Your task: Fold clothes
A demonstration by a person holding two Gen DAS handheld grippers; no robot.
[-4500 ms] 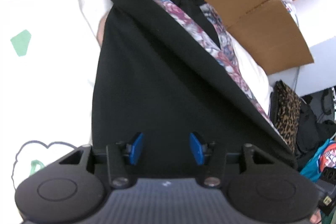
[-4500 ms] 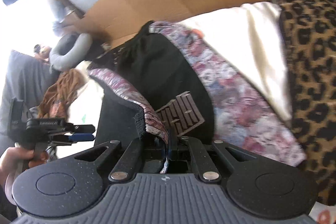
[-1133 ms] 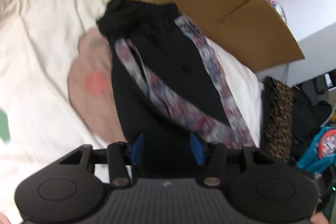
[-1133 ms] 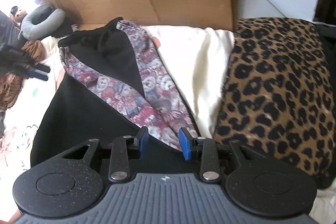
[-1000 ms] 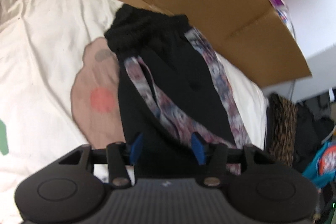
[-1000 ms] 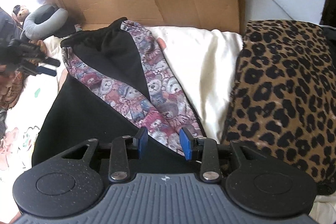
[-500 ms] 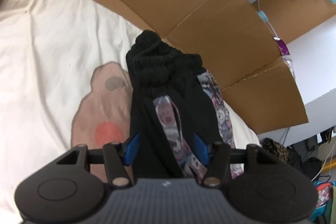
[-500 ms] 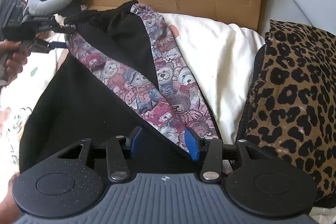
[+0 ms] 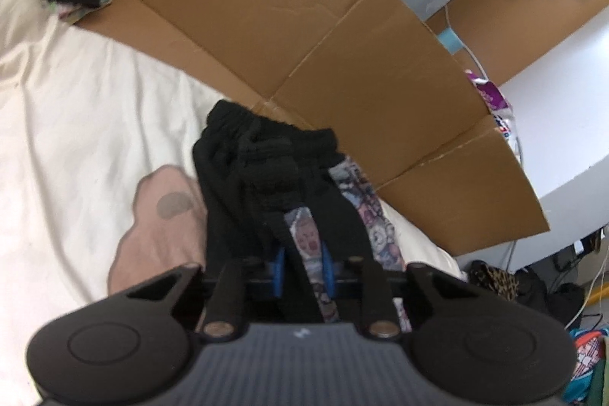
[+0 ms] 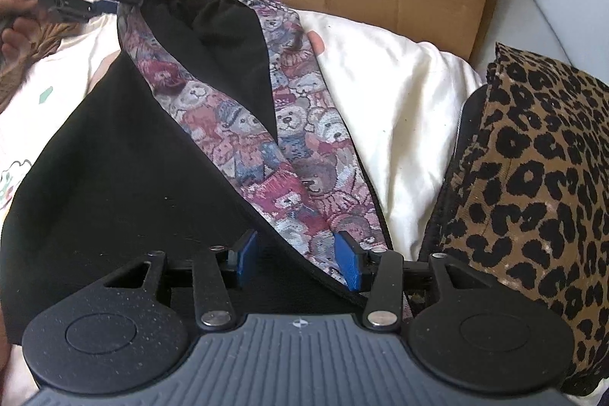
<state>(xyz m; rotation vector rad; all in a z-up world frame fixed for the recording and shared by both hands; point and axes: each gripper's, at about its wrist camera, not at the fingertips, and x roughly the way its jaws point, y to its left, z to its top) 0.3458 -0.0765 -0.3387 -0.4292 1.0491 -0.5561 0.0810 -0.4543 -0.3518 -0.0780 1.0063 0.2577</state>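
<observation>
Black trousers (image 10: 125, 155) with teddy-bear side panels lie across the cream bedsheet (image 10: 399, 101), filling the centre of both views. We see our left gripper (image 9: 302, 267), also visible at upper left in the right wrist view, pinching the waist fabric between nearly closed jaws. Our right gripper (image 10: 297, 257) hovers low over the leg, jaws spread wide, beside a leopard-print cushion (image 10: 533, 177).

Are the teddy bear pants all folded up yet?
Not yet. The black pants lie lengthwise on the white sheet, one leg laid over the other. The left gripper is closing on fabric near the waistband; the right gripper hovers open over the hem end. Folding them shorter is left.
</observation>
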